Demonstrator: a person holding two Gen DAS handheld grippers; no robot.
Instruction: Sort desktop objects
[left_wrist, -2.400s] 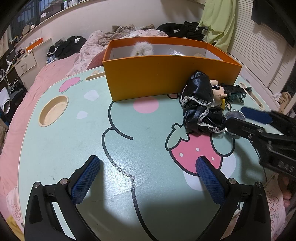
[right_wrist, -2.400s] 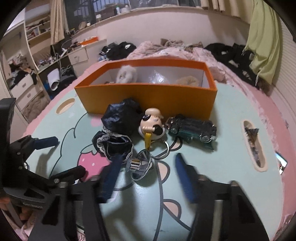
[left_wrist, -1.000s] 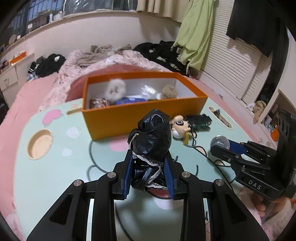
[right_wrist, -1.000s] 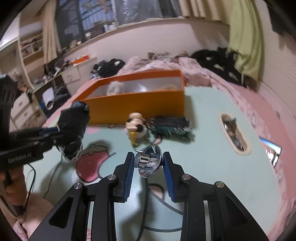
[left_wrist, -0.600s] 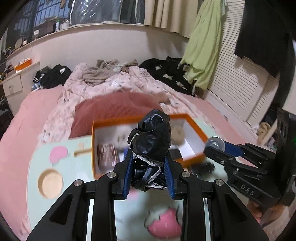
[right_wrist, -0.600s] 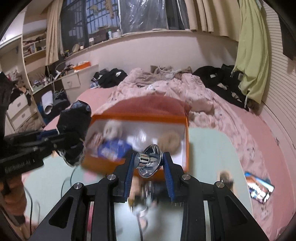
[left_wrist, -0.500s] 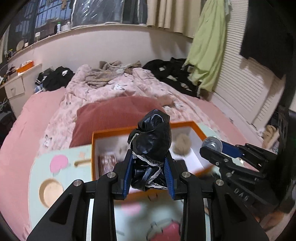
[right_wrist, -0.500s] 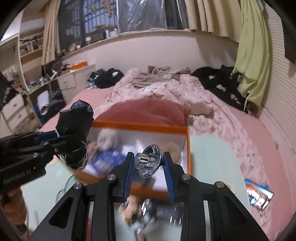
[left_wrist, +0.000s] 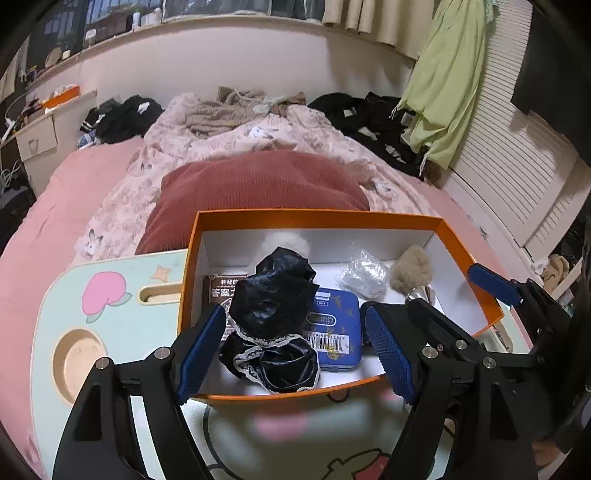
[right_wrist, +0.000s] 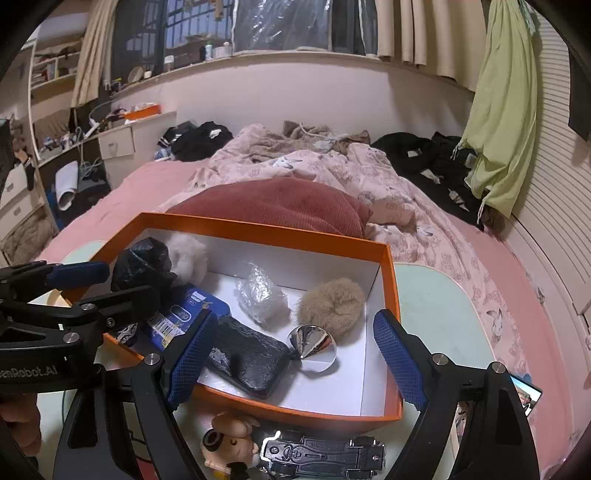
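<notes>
An orange box (left_wrist: 332, 216) (right_wrist: 389, 280) stands at the far side of the mint table. A black lacy cloth (left_wrist: 273, 314) lies inside it on a blue tin (left_wrist: 338, 332); my left gripper (left_wrist: 295, 350) is open around the cloth, over the box's near wall. The cloth also shows in the right wrist view (right_wrist: 142, 264). A shiny silver cone (right_wrist: 312, 341) lies in the box between my right gripper's (right_wrist: 291, 354) open fingers. A doll-head keychain (right_wrist: 231, 441) and a toy car (right_wrist: 325, 456) lie on the table in front of the box.
The box also holds a white pom-pom (right_wrist: 186, 256), a tan pom-pom (right_wrist: 332, 302), a clear plastic bag (right_wrist: 260, 295), a black case (right_wrist: 247, 356) and a brown card box (left_wrist: 221, 290). The table (left_wrist: 122, 280) has a round cup recess (left_wrist: 75, 360). A red pillow (left_wrist: 258, 184) lies behind.
Both grippers moved forward over the box and opened. The black cloth left the left gripper and the silver cone left the right gripper; both now lie in the box.
</notes>
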